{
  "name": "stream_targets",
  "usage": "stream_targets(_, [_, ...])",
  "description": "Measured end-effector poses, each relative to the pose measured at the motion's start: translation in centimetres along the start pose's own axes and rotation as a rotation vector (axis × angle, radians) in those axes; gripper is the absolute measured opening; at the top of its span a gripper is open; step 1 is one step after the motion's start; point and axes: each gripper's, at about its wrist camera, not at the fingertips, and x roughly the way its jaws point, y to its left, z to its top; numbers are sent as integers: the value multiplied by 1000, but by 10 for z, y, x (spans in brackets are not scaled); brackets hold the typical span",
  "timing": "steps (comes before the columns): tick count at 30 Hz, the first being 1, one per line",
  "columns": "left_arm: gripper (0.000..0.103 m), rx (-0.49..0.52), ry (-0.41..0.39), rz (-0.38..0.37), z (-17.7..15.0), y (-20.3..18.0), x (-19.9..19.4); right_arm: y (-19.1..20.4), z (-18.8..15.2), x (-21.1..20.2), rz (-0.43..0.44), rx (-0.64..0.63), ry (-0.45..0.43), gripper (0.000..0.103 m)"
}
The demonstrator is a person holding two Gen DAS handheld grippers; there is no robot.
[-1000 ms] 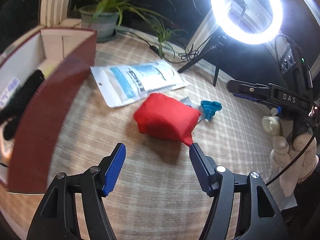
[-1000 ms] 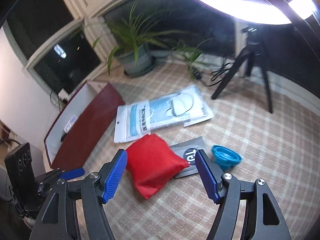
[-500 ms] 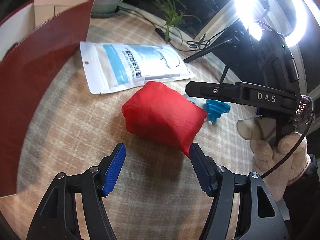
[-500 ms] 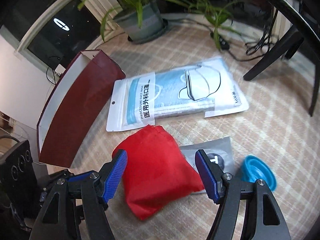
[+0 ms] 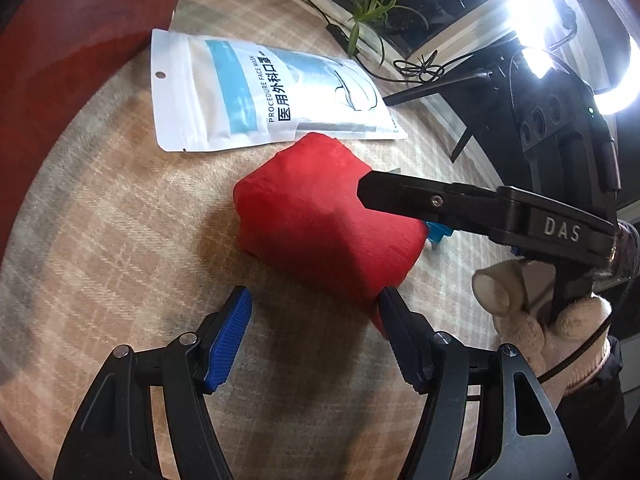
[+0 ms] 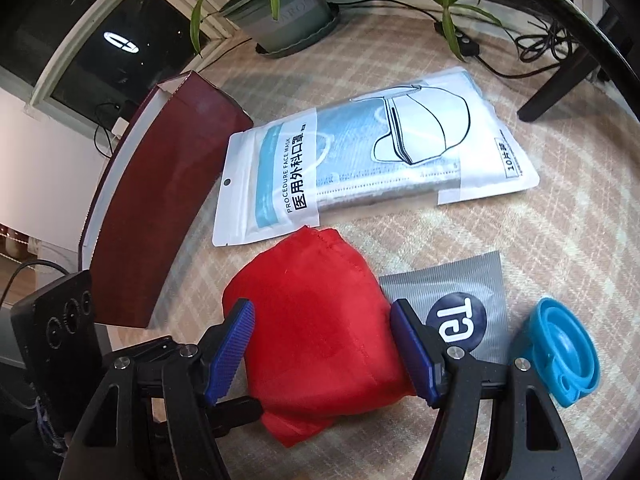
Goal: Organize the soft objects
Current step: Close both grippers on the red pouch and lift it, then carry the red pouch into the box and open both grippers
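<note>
On the plaid cloth (image 6: 560, 240), just in front of the mask pack (image 6: 376, 160), sits the red pouch (image 6: 320, 320), w/ the box (image 6: 160, 200) off to its left in the right-wrist view. R gripper (image 6: 322, 350) straddles the pouch, jaws apart, blue pads at either flank; can't tell if they touch the fabric yet. L gripper (image 5: 314, 338) hangs near the pouch's near corner, jaws also apart, nothing between them; its right pad looks about touching that corner.

Step in hand, I'd say: grasp of the pouch, prob. for the box. Next move calls for R to close on the flanks, firm enough that soft fabric doesn't slip out, then lift clear of the grey sachet (image 6: 460, 304) & blue funnel (image 6: 560, 356) beside it.

Pouch's long axis runs roughly from the pack toward R gripper, stitched hem end pointing at the pack.
</note>
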Motion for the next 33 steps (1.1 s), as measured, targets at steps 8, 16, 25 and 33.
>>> stream_targets(8, [61, 40, -7, 1, 3, -6, 3, 0, -12, 5, 33, 22, 33, 56])
stream_targets(16, [45, 125, -18, 36, 3, -12, 6, 4, -19, 8, 49, 40, 23, 44])
stream_targets(25, [42, 218, -66, 77, -2, -17, -5, 11, -25, 0, 71, 48, -20, 38])
stream_targets(33, [42, 283, -150, 100, -8, -26, -35, 33, -21, -26, 86, 11, -85, 37])
